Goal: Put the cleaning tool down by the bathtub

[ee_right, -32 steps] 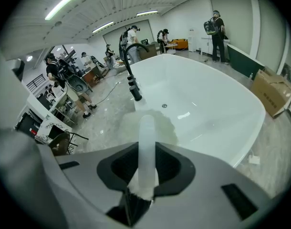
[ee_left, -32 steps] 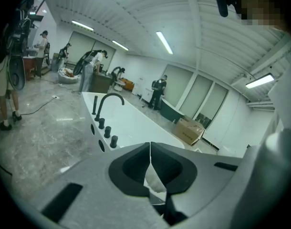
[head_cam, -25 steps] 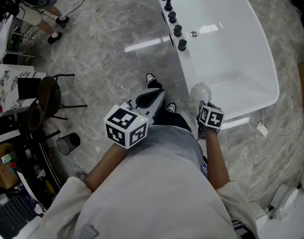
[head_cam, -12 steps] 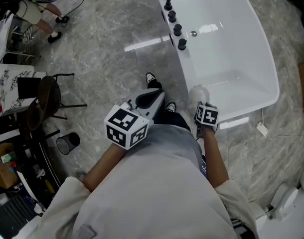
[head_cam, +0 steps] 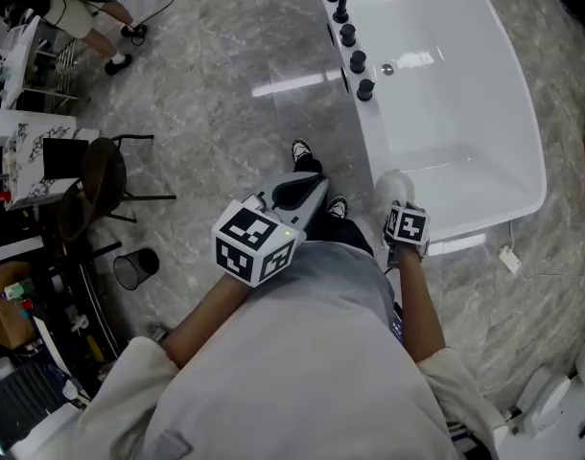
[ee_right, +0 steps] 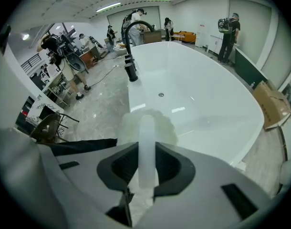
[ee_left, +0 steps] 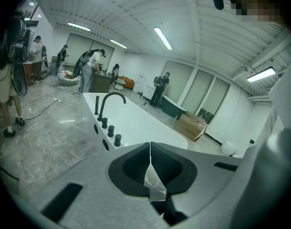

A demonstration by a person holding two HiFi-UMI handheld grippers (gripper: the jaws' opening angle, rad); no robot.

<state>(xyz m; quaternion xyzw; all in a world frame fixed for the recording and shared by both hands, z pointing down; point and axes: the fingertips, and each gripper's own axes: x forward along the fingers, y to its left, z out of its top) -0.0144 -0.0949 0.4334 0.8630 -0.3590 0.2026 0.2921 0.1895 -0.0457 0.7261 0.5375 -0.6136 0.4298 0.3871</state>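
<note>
The bathtub (head_cam: 465,84) is glossy white with black taps (head_cam: 358,62), on a grey veined marble floor (head_cam: 216,84). The cleaning tool (ee_right: 146,142) is milky white; the left hand-held gripper (ee_left: 150,147) is grey, its cube (head_cam: 254,242) patterned in black-and-white squares.

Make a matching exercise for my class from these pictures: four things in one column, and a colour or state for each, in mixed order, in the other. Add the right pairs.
Things
1. left gripper
2. right gripper
3. bathtub
4. bin

Colours and states
A. black, standing next to the chair
B. shut on the handle of the brush
C. white
D. shut, with nothing held

Right pairs: 1-D, 2-B, 3-C, 4-A
</note>
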